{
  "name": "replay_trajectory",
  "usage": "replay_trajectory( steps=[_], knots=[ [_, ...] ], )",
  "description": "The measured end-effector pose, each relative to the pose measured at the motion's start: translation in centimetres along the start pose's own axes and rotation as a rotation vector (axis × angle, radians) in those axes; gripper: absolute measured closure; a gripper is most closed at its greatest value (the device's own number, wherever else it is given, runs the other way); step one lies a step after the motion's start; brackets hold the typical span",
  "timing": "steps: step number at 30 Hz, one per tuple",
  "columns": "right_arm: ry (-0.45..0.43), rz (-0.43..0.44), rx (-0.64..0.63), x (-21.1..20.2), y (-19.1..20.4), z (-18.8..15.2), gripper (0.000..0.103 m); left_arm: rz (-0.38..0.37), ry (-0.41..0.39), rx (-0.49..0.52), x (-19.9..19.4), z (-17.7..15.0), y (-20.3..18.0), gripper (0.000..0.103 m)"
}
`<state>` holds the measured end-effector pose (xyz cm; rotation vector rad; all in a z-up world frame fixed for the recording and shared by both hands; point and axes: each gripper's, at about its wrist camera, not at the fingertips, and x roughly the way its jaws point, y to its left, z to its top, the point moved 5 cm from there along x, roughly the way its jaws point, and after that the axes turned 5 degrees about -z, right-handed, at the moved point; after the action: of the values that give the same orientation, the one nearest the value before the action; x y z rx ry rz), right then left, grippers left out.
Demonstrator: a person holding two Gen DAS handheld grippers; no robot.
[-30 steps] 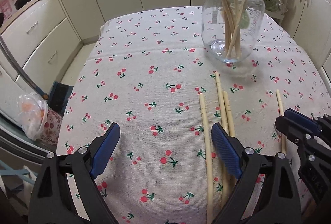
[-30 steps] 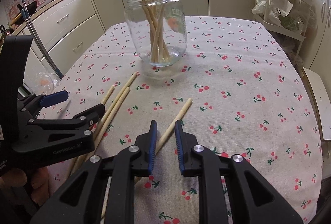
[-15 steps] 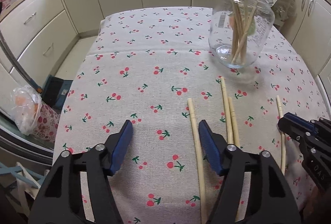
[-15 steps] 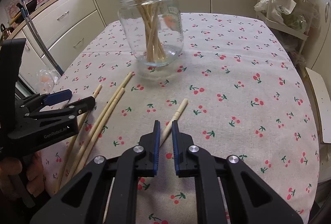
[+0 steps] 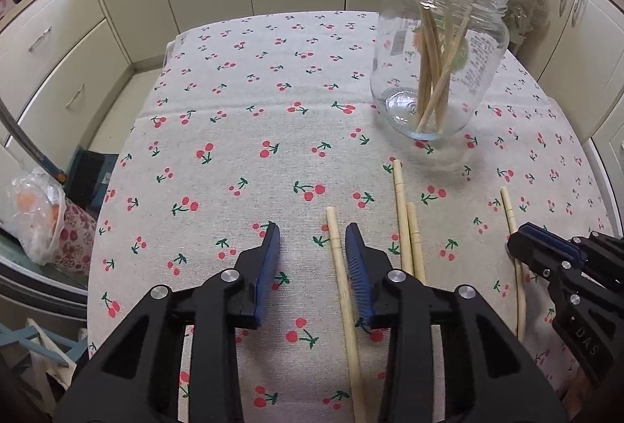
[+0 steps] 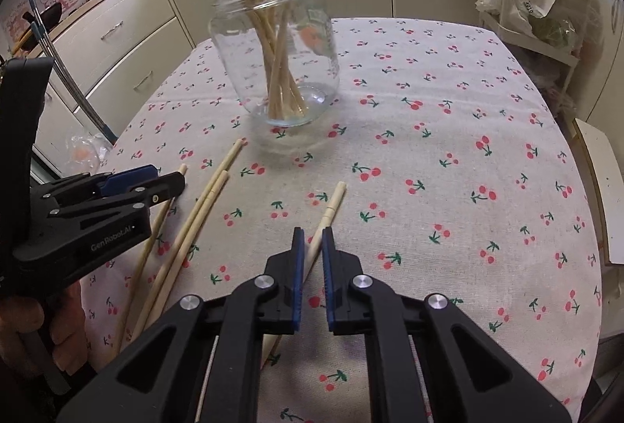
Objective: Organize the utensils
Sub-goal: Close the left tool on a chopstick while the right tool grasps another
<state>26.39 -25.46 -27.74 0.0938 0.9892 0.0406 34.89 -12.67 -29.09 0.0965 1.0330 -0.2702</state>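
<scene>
The near ends of all four loose chopsticks run out of sight beneath the gripper bodies, and the tops of the chopsticks standing in the glass jar (image 5: 438, 71) are cut off by the frame edge in both wrist views; print on the jar's label is too small to read. Compared with a second ago, the left gripper (image 5: 312, 259) has been closing its jaws and now straddles the leftmost chopstick (image 5: 341, 274), which earlier lay outside its right finger. That stick lies just beside the right blue pad, with a wide gap to the left pad, so it is not pinched. The right gripper (image 6: 310, 259) has drawn almost closed around the lone chopstick (image 6: 331, 208) on the right; its blue pads sit against the stick's sides, gripping it where it lies on the cherry-print tablecloth (image 6: 448, 150). A pair of chopsticks (image 5: 407, 228) lies side by side between the two grippers, touching each other. The jar stands upright farther back on the table, well apart from both tools. A hand (image 6: 39, 325) holds the left gripper's handle.
</scene>
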Motion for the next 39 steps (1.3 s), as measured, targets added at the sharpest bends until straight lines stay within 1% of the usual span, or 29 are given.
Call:
replay_trajectory(
  steps=[4,5,6,8,12,14,16,20,22,24,27,28,29,30,33,39],
  knots=[
    [-0.003,-0.02,-0.014,0.3,0.4,0.3,0.093,0.007,-0.007,0.011,0.2,0.1,-0.3,0.068],
    [-0.004,-0.024,-0.029,0.3,0.6,0.3,0.093,0.005,-0.008,0.012,0.2,0.2,-0.3,0.07],
    [-0.003,-0.024,-0.044,0.2,0.9,0.2,0.094,-0.004,-0.01,0.017,0.1,0.2,-0.4,0.082],
    [0.003,-0.018,-0.058,0.1,1.3,0.0,0.096,-0.016,-0.006,0.02,0.0,0.1,-0.5,0.093],
    [0.022,-0.022,-0.051,0.2,1.2,0.1,0.095,-0.011,-0.003,0.025,-0.1,-0.1,-0.6,0.093],
    [0.025,-0.026,-0.053,0.2,1.2,0.2,0.092,-0.013,-0.001,0.015,-0.1,-0.1,-0.5,0.093],
    [0.026,-0.031,-0.058,0.3,1.4,0.3,0.091,-0.012,-0.001,0.012,-0.2,-0.2,-0.5,0.093],
    [0.024,-0.04,-0.074,0.5,1.8,0.4,0.09,-0.01,-0.002,0.007,-0.1,0.0,-0.3,0.087],
    [0.019,-0.047,-0.085,0.5,1.9,0.4,0.09,-0.008,-0.001,0.008,0.0,0.0,-0.3,0.082],
    [0.017,-0.054,-0.098,0.6,2.0,0.4,0.09,-0.01,-0.002,0.012,0.1,0.1,-0.4,0.075],
    [0.009,-0.071,-0.129,0.6,2.2,0.4,0.092,0.0,-0.014,0.024,0.1,0.1,-0.7,0.074],
    [0.007,-0.07,-0.132,0.6,2.2,0.4,0.094,-0.002,-0.019,0.027,0.1,0.0,-0.8,0.075],
    [0.006,-0.067,-0.13,0.7,2.2,0.5,0.095,-0.012,-0.023,0.033,0.1,0.0,-0.9,0.084],
    [0.003,-0.063,-0.128,0.7,2.1,0.4,0.095,-0.021,-0.024,0.043,0.1,0.1,-1.1,0.097],
    [0.0,-0.053,-0.115,0.7,2.0,0.4,0.095,-0.031,-0.027,0.065,0.1,0.1,-1.6,0.098],
    [0.013,0.003,-0.038,0.6,1.2,0.4,0.096,-0.036,-0.041,0.062,-0.5,0.1,-1.7,0.098]
  ],
)
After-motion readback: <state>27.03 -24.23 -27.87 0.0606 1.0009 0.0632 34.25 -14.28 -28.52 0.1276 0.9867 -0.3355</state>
